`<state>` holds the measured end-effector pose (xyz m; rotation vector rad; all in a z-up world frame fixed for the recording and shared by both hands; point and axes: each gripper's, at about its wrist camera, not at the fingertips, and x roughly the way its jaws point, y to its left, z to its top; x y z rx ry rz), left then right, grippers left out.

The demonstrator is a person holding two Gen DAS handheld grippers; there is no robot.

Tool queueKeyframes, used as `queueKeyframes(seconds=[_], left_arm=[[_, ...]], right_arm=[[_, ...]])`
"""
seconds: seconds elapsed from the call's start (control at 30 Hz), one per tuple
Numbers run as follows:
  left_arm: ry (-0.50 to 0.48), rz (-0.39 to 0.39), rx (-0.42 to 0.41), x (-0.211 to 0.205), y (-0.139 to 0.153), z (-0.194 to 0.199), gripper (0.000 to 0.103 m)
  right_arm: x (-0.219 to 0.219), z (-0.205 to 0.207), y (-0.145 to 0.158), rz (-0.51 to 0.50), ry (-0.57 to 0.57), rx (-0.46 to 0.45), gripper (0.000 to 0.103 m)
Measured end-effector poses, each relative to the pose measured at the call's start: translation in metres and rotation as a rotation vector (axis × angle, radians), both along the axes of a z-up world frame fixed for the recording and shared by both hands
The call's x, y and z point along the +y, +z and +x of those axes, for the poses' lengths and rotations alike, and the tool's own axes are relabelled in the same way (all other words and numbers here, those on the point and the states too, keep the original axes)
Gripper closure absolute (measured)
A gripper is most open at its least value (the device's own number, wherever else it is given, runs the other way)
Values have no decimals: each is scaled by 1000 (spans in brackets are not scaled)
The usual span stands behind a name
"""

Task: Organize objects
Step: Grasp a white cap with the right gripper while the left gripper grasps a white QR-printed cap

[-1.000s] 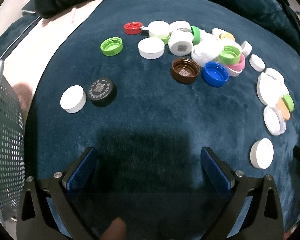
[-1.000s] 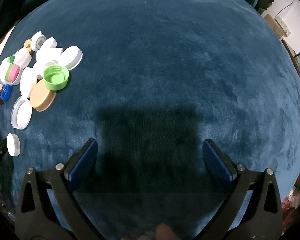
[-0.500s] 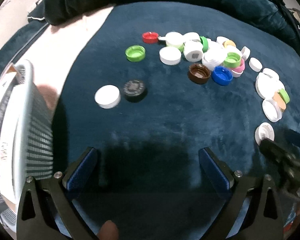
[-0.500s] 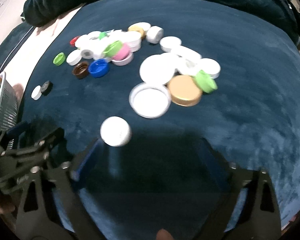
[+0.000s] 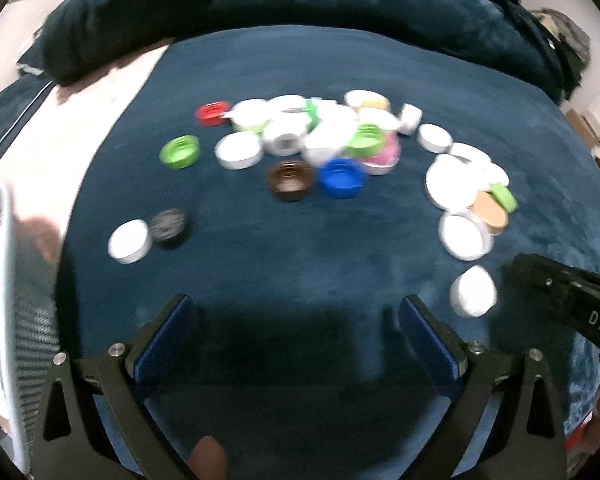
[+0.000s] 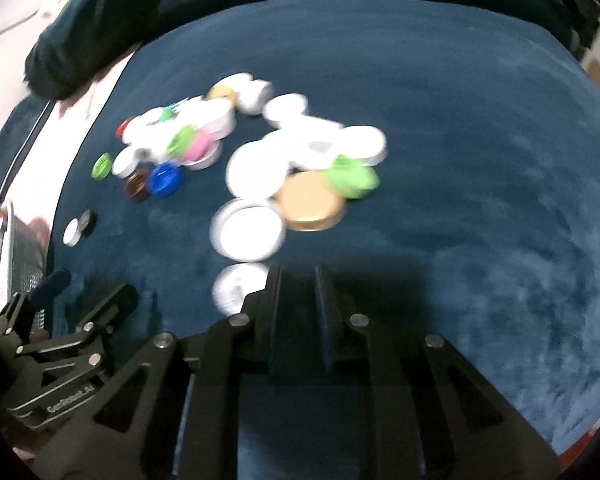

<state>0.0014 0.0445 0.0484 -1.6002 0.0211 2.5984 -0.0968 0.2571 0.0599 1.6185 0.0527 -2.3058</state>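
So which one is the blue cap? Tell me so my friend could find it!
Start at the big heap of mostly white caps on the dark blue blanket. On the heap's near edge, toward the left tool, two dark caps sit side by side. The blue cap is the right one of the pair, next to the brown cap, and it is the only blue one there.

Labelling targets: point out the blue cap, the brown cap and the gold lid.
blue cap (image 5: 341,178): left wrist view, centre of its open top.
brown cap (image 5: 291,176): left wrist view, centre of its open top.
gold lid (image 6: 310,201): right wrist view, middle of its flat face.
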Motion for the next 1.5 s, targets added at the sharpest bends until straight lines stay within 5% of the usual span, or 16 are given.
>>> queueKeyframes(seconds=[0.2, 0.33, 0.47, 0.57, 0.67, 0.7, 1.13, 1.2, 1.27, 1.5], left_arm=[[-66, 25, 2, 32, -5, -9, 1], [-137, 55, 19, 56, 2, -4, 1], [-166, 66, -1, 75, -2, -10, 2], [-197, 66, -15, 83, -7, -12, 18], [-190, 41, -50, 77, -15, -15, 63], [-175, 62, -44, 70, -14, -16, 70], [-15, 90, -26, -5, -2, -18, 72], [-4, 108, -19, -12, 0, -17, 72], [3, 125, -10, -17, 1, -16, 72], [11, 132, 9, -24, 14, -9, 72]], right_arm=[[28, -3, -7, -9, -69, -8, 83], [28, -7, -2, -49, -99, 9, 52], [28, -7, 2, -46, -118, 36, 50], [30, -8, 1, -36, -121, 36, 50], [31, -8, -1, -23, -114, 45, 50], [29, -8, -2, -22, -109, 45, 50], [-53, -11, -14, 42, 84, 69, 49], [-58, -13, -17, 60, 90, 66, 54], [-60, -12, -12, 48, 100, 66, 86], [-51, -1, 7, -49, 90, 60, 86]])
